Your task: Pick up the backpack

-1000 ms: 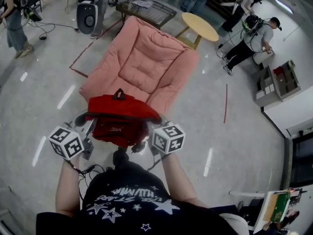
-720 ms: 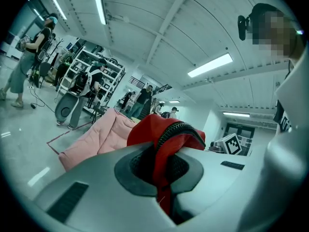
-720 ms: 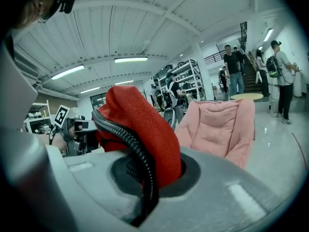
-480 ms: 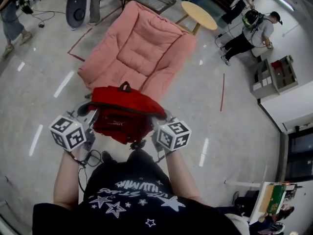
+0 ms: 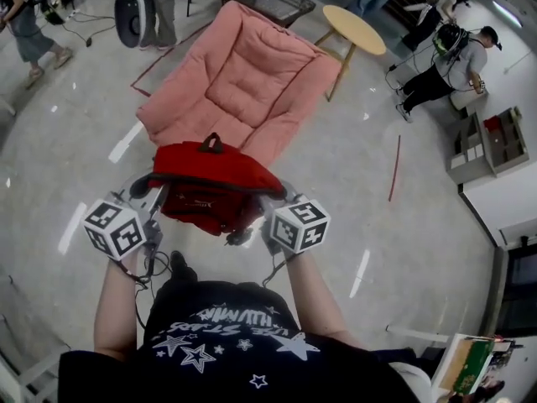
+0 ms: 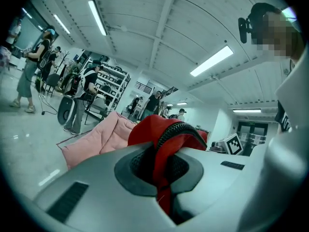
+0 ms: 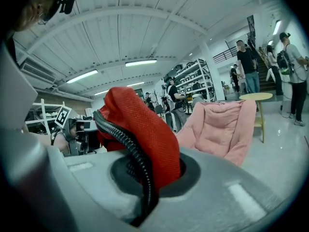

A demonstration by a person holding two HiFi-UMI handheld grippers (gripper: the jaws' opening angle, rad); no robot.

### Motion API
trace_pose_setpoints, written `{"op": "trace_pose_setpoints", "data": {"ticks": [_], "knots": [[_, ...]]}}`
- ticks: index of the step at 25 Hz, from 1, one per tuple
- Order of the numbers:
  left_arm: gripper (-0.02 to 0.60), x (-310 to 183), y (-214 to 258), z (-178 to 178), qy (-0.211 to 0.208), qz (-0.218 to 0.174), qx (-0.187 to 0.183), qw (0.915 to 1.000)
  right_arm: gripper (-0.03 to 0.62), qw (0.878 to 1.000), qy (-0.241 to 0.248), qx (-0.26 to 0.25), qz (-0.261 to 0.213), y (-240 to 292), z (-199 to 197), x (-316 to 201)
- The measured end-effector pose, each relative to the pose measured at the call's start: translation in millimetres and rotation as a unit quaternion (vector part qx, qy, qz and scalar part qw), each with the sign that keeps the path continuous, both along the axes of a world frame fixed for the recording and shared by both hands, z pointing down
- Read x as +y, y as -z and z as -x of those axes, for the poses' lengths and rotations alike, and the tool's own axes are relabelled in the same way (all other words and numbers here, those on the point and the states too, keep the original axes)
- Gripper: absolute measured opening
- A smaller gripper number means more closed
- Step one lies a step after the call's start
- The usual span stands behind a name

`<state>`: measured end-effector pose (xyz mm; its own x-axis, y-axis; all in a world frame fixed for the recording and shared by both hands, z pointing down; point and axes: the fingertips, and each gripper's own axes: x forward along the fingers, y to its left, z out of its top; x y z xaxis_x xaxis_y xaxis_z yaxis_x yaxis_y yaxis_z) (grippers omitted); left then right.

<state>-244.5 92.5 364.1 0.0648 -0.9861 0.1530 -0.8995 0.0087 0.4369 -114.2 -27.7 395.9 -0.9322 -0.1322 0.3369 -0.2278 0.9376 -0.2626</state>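
Two hand-held grippers carry one load between them. The red fabric backpack (image 5: 210,187) hangs from them at the near end of the pink padded lounge chair (image 5: 252,82), on the person's side of it, with its black top handle (image 5: 210,143) towards the chair.

The left gripper (image 5: 153,198) sits at the backpack's left side, further from the chair than the bag's top. Its jaws are squeezed narrow on a red shoulder strap with black mesh edging (image 6: 166,144), which rises out of the slot between them. The right gripper (image 5: 268,204) mirrors it at the right side. Its jaws are likewise pinched tight on a red mesh strap with a black corded rim (image 7: 145,139).

Seen from the head camera, the bag's bulk sags below the straps, between the two marker cubes. Glossy grey floor (image 5: 352,175) surrounds the chair. Beyond the chair's far right corner stands a round pale wooden side table (image 5: 361,28). Further right of the chair, well apart from it, a person crouches (image 5: 445,65).
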Motion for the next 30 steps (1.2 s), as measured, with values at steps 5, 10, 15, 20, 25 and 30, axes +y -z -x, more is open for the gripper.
{"op": "trace_pose_setpoints", "data": {"ticks": [5, 10, 15, 20, 25, 30], "knots": [[0.011, 7, 2, 6, 0.017, 0.007, -0.013, 0.9998, 0.008, 1.0, 0.021, 0.0, -0.004, 0, 15, -1], [0.011, 3, -13, 16, 0.036, 0.007, -0.015, 0.9992, 0.008, 0.999, 0.035, -0.001, -0.004, -13, 26, -7], [0.011, 1, -22, 20, 0.048, 0.017, -0.013, 0.9986, 0.008, 0.999, 0.048, -0.001, 0.005, -22, 34, -12], [0.011, 1, -29, 21, 0.054, 0.025, -0.013, 0.9982, 0.008, 0.998, 0.055, 0.002, 0.002, -31, 39, -15], [0.011, 1, -29, 22, 0.062, 0.032, -0.006, 0.9975, 0.008, 0.998, 0.066, 0.008, 0.007, -31, 45, -19], [0.011, 3, -32, 21, 0.069, 0.035, 0.001, 0.997, 0.008, 0.997, 0.074, 0.012, 0.009, -35, 48, -20]]}}
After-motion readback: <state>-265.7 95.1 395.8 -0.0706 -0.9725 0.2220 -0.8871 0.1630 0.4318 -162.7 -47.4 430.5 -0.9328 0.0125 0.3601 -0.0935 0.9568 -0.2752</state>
